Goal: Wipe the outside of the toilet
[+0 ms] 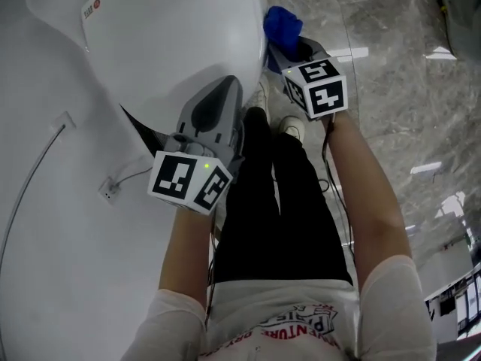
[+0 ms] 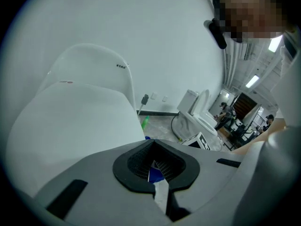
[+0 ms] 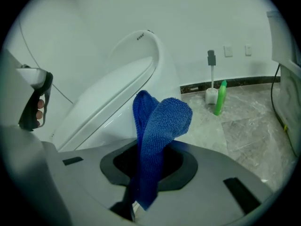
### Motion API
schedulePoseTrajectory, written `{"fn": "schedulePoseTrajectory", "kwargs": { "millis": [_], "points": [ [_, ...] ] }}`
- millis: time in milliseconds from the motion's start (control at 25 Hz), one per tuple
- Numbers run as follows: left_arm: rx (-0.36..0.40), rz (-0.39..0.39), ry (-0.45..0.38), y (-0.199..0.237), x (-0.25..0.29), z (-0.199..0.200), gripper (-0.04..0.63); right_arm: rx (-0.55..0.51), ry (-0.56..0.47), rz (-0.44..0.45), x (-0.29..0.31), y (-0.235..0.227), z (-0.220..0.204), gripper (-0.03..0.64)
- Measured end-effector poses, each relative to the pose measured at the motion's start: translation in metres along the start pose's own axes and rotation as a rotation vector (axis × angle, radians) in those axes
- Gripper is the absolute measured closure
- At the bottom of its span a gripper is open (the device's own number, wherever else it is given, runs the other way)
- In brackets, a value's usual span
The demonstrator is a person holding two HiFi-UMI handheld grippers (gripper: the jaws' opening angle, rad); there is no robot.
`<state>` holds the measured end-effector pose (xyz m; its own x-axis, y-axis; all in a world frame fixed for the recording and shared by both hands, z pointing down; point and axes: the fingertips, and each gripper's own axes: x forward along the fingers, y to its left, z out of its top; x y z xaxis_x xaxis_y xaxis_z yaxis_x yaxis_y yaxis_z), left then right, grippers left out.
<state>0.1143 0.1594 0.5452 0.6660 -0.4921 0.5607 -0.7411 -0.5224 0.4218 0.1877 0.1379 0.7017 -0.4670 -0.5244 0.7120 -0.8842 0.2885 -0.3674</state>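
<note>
Fluffy blue terry cloth (image 3: 160, 126) stands pinched in my right claw (image 3: 149, 166) beside the smooth, rounded white ceramic toilet (image 3: 117, 93); my left claw (image 2: 157, 175) is closed and empty.

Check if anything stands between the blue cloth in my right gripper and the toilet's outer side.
Nothing visible does. The right gripper clamps the blue cloth close beside the toilet, with nothing seen between them. The green bottle and brush stand back by the wall, off that path.

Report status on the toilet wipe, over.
Left tool shut, empty. Right tool shut on blue cloth, beside toilet bowl. Green bottle, toilet brush stand well off, not in the way.
</note>
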Motion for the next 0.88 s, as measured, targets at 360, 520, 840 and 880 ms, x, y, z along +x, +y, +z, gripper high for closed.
{"fn": "schedulePoseTrajectory", "kwargs": {
  "millis": [360, 520, 840, 880],
  "points": [
    [-0.023, 0.047, -0.028, -0.008, -0.052, -0.053, 0.589, -0.06, 0.03, -0.064, -0.009, 0.034, -0.044, 0.541],
    [-0.031, 0.054, -0.011, -0.003, -0.079, -0.087, 0.589, -0.063, 0.035, -0.105, -0.012, 0.051, -0.063, 0.541],
    [-0.068, 0.112, -0.009, 0.031, -0.142, -0.159, 0.589, -0.062, 0.083, -0.15, -0.001, 0.105, -0.118, 0.541],
    [-0.074, 0.112, -0.011, 0.034, -0.148, -0.168, 0.589, -0.055, 0.082, -0.164, 0.0, 0.108, -0.123, 0.541]
  ]
}}
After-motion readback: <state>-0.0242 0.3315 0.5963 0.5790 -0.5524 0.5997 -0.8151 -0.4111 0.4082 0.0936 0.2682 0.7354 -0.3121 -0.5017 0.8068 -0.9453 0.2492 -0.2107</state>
